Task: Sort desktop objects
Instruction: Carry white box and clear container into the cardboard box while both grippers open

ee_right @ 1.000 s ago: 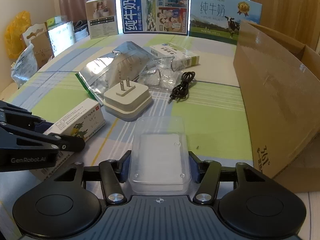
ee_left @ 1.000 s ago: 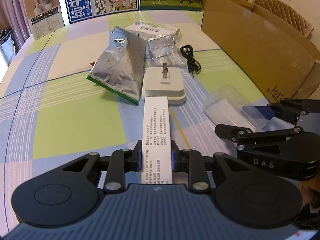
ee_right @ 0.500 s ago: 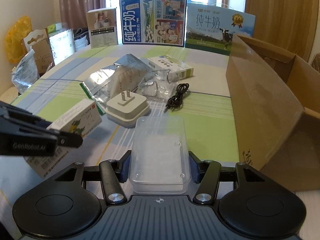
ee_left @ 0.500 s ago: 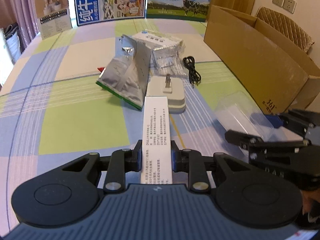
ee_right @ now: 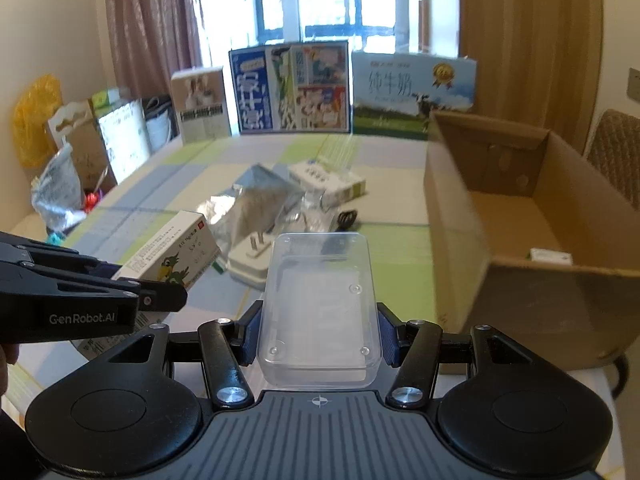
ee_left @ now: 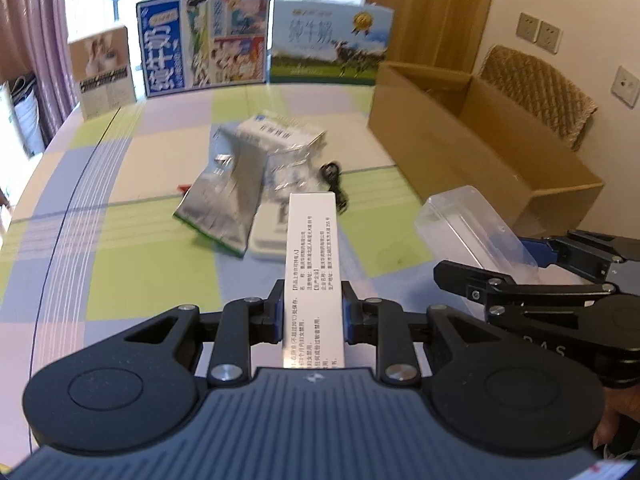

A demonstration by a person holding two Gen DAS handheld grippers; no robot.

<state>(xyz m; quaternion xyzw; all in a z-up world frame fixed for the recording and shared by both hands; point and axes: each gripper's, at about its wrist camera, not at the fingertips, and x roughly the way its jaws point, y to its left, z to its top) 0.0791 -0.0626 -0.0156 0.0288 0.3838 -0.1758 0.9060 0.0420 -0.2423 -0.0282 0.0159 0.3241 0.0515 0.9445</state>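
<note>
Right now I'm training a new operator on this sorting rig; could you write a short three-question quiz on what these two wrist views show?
1. True or false: the left gripper is shut on the white printed medicine carton.
2. What does the right gripper hold? A) black coiled cable B) clear plastic rectangular case C) white wall plug
3. Fill in: inside the open brown cardboard box lies one small ____ item.

Key: 1 true; 2 B; 3 white.

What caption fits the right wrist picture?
Right gripper holds a clear plastic box near the open cardboard box.
</note>
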